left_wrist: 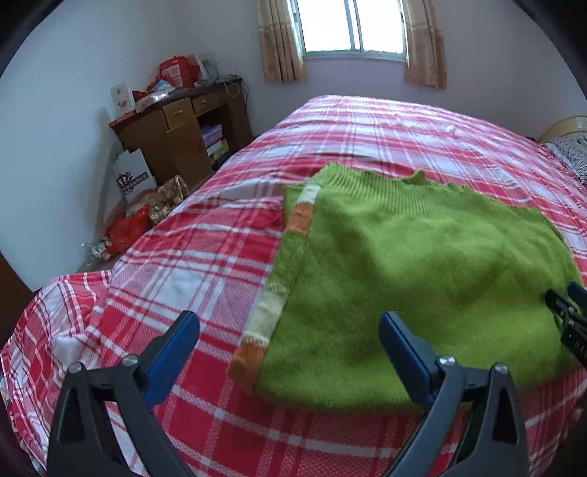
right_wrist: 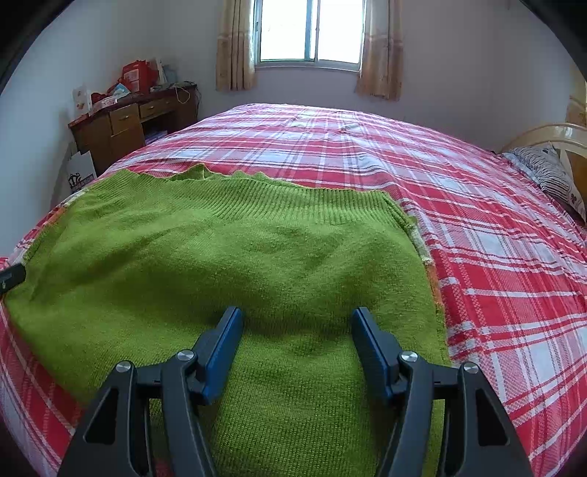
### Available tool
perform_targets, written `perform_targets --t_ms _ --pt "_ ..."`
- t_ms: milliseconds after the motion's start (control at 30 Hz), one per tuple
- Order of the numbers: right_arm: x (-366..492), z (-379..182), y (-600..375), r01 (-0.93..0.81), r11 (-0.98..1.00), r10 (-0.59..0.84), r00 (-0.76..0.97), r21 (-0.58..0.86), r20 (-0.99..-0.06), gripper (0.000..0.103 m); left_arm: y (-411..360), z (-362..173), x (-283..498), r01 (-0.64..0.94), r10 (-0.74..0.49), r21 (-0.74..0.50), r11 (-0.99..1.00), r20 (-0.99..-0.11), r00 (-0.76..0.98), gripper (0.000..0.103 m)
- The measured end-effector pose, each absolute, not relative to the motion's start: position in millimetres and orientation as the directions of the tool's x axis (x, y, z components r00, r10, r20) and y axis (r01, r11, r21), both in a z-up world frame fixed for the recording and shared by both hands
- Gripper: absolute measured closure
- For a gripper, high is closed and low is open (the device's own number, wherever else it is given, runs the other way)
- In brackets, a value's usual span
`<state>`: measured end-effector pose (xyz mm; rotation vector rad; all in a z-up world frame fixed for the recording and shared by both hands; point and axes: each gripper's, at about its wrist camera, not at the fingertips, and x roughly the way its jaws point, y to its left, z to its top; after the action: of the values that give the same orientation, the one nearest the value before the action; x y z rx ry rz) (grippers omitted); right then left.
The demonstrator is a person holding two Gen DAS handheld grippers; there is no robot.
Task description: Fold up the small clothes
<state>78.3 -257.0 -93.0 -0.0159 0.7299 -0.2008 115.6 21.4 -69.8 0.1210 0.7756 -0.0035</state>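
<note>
A green knitted sweater (left_wrist: 422, 264) lies flat, folded, on the red plaid bed (left_wrist: 205, 257). A sleeve with orange and cream stripes (left_wrist: 282, 271) runs along its left edge. My left gripper (left_wrist: 290, 326) is open and empty, hovering over the sweater's near left corner. My right gripper (right_wrist: 297, 323) is open and empty, just above the sweater (right_wrist: 227, 257) near its front edge. The right gripper's tip shows in the left wrist view (left_wrist: 567, 304) at the sweater's right side.
The plaid bed (right_wrist: 477, 227) stretches far back and right. A wooden desk (left_wrist: 183, 124) with boxes stands at the back left, with bags (left_wrist: 135, 216) on the floor beside it. A striped pillow (right_wrist: 550, 172) and headboard are at the far right. A curtained window (right_wrist: 308, 33) is behind.
</note>
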Motion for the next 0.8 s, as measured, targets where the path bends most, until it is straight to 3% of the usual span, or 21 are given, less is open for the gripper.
perform_targets --t_ms 100,233,433,533,600,667,800 --pt "68.4 -83.1 -253.1 0.197 0.975 -0.22 0.757 -0.106 -0.616 0.04 27.4 -77.6 114.0 0.034 0.013 0.05 0.998 -0.727 0.687 0.003" --pt "45.7 -62.0 -229.1 0.112 0.993 -0.117 0.815 -0.044 -0.567 0.04 47.2 -83.5 102.5 0.015 -0.082 -0.1 0.995 -0.719 0.691 0.003" --pt "50.5 -87.8 -175.6 -0.086 0.996 0.044 0.753 -0.032 -0.657 0.04 67.3 -103.0 98.7 -0.049 -0.265 -0.4 0.915 -0.688 0.676 0.004" --pt "53.4 -105.6 -165.1 -0.077 0.992 -0.009 0.732 -0.096 -0.682 0.04 59.4 -103.3 104.5 -0.033 -0.256 -0.379 0.925 -0.684 0.684 0.004" --pt "52.5 -106.7 -165.7 -0.077 0.992 -0.01 0.731 -0.097 -0.682 0.039 56.0 -102.6 107.1 -0.006 -0.295 -0.408 0.913 -0.67 0.681 0.011" --pt "50.9 -107.3 -169.0 -0.078 0.994 0.006 0.736 -0.077 -0.677 0.039 55.4 -104.7 112.2 0.014 -0.379 -0.501 0.865 -0.635 0.673 0.029" --pt "50.1 -108.5 -174.3 -0.082 0.996 0.032 0.737 -0.042 -0.675 0.038 60.6 -109.0 122.5 -0.022 -0.409 -0.584 0.811 -0.594 0.693 0.031"
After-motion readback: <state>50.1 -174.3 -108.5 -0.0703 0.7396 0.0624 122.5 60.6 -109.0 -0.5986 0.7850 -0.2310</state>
